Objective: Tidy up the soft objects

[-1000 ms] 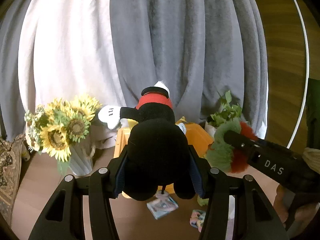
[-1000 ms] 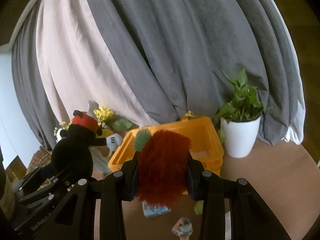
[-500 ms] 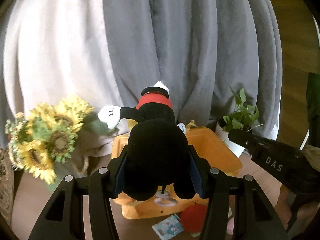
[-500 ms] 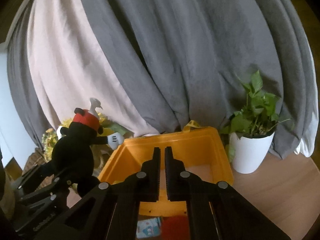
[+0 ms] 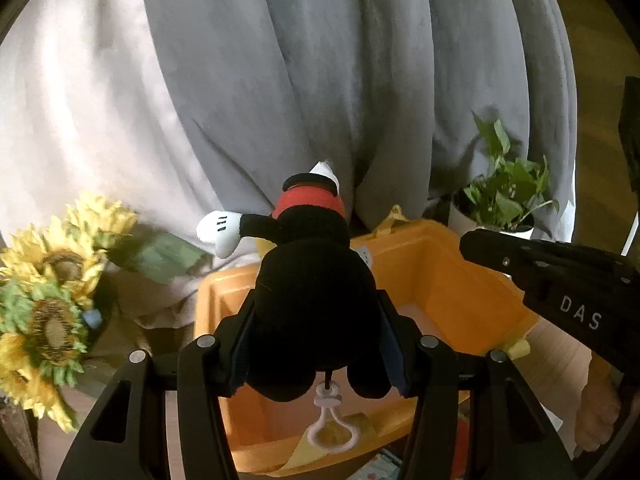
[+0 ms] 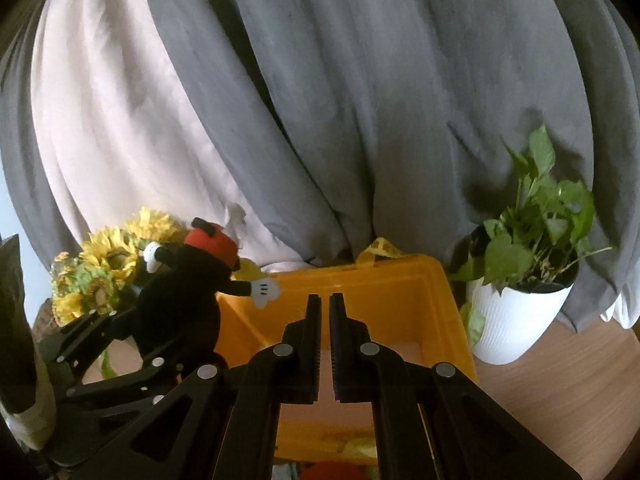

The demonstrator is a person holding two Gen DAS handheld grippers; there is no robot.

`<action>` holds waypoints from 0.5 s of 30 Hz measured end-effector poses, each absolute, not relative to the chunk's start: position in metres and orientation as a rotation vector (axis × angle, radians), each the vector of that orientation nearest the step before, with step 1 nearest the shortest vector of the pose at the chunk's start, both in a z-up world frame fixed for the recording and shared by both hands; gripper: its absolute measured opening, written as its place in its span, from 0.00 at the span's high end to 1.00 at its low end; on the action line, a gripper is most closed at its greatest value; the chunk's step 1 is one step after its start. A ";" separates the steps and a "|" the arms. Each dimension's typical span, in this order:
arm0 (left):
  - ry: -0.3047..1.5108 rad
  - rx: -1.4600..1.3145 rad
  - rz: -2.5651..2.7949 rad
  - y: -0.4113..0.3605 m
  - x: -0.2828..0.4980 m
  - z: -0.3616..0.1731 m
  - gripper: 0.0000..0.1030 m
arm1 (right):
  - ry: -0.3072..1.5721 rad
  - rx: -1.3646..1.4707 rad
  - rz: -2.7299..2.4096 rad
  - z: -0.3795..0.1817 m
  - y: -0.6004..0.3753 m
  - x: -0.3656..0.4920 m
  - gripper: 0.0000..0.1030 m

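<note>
One black mouse toy being squeezed by the left gripper, right gripper closed and holding nothing, one orange bin sitting below, one potted plant standing beside it

We've got the left gripper clamped on the black plush, jaws partway in, nose angled down. Right gripper sits at its 2 o'clock, jaws fully together with nothing between them, also tilted down.
</note>
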State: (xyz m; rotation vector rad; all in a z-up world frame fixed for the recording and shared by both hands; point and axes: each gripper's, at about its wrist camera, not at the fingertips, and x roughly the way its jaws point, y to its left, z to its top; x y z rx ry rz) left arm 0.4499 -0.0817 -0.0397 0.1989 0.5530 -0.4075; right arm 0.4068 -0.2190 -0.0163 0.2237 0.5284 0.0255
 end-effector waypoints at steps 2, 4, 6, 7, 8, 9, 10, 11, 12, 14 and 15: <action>0.577 0.192 -0.417 -0.083 0.456 -0.046 0.48 | 0.545 0.229 0.021 -0.022 -0.220 0.411 0.95; 0.607 0.191 -0.427 -0.086 0.462 -0.052 0.47 | 0.563 0.231 0.014 -0.029 -0.223 0.416 0.95; 0.632 0.191 -0.445 -0.090 0.466 -0.057 0.47 | 0.575 0.235 0.009 -0.032 -0.224 0.420 0.95; 0.640 0.186 -0.450 -0.090 0.468 -0.059 0.45 | 0.580 0.237 0.008 -0.033 -0.224 0.421 0.95; 0.651 0.180 -0.456 -0.091 0.471 -0.060 0.44 | 0.585 0.237 0.008 -0.034 -0.224 0.422 0.95; 0.660 0.176 -0.456 -0.092 0.473 -0.061 0.41 | 0.588 0.238 0.007 -0.035 -0.224 0.423 0.95; 0.663 0.177 -0.454 -0.091 0.474 -0.062 0.36 | 0.590 0.236 0.006 -0.036 -0.224 0.423 0.95; 0.661 0.180 -0.451 -0.091 0.475 -0.062 0.35 | 0.591 0.234 0.005 -0.037 -0.223 0.424 0.95; 0.657 0.177 -0.447 -0.092 0.475 -0.062 0.30 | 0.592 0.234 0.002 -0.037 -0.223 0.424 0.95; 0.648 0.164 -0.427 -0.091 0.474 -0.059 0.21 | 0.591 0.235 -0.001 -0.037 -0.223 0.423 0.95; 0.643 0.159 -0.415 -0.090 0.473 -0.058 0.20 | 0.589 0.235 -0.005 -0.036 -0.223 0.423 0.95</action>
